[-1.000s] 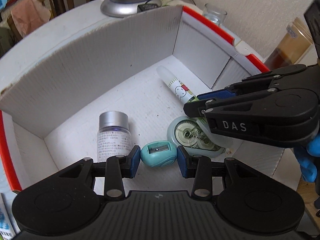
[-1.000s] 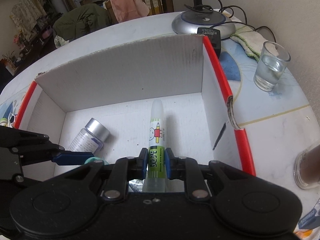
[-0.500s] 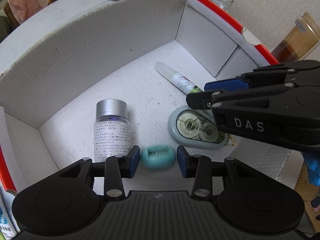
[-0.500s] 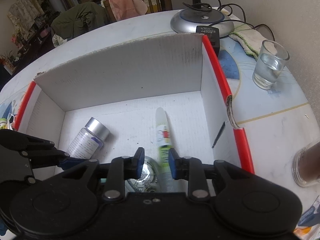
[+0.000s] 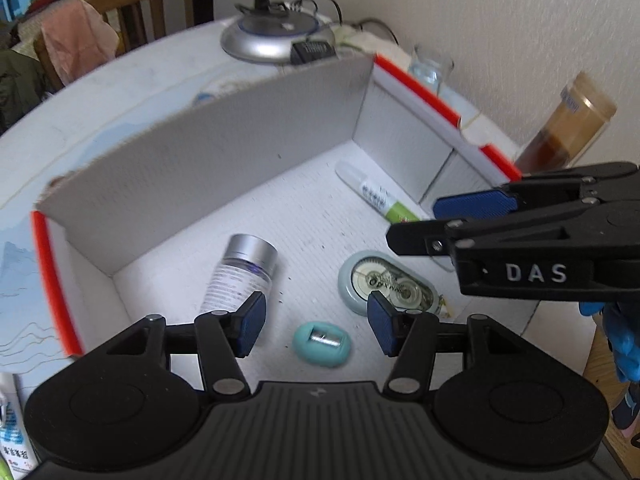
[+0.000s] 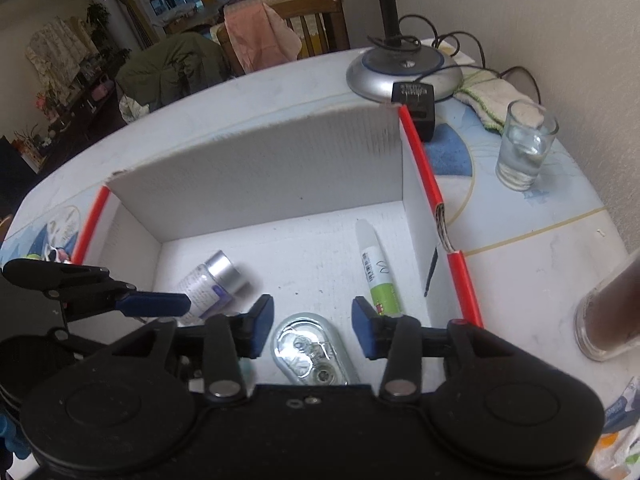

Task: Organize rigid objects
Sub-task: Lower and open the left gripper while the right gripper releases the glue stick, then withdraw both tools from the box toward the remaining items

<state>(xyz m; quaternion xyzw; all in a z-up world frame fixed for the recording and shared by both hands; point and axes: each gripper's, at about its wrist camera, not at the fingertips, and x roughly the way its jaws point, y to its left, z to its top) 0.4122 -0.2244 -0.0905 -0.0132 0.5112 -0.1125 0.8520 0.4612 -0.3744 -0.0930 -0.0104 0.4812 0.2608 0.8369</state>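
A white cardboard box with red edges holds a teal pencil sharpener, a round correction tape dispenser, a small bottle with a silver cap and a glue pen. My left gripper is open and empty above the sharpener. My right gripper is open and empty above the tape dispenser, beside the glue pen; it also shows in the left wrist view.
Behind the box stand a silver lamp base with a black adapter and cables. A glass of water and a brown-filled jar stand to the right. A chair with pink cloth is beyond the table.
Both grippers opened and drew back. The left let go of the sharpener and the right let go of the glue pen; both now lie on the box floor.
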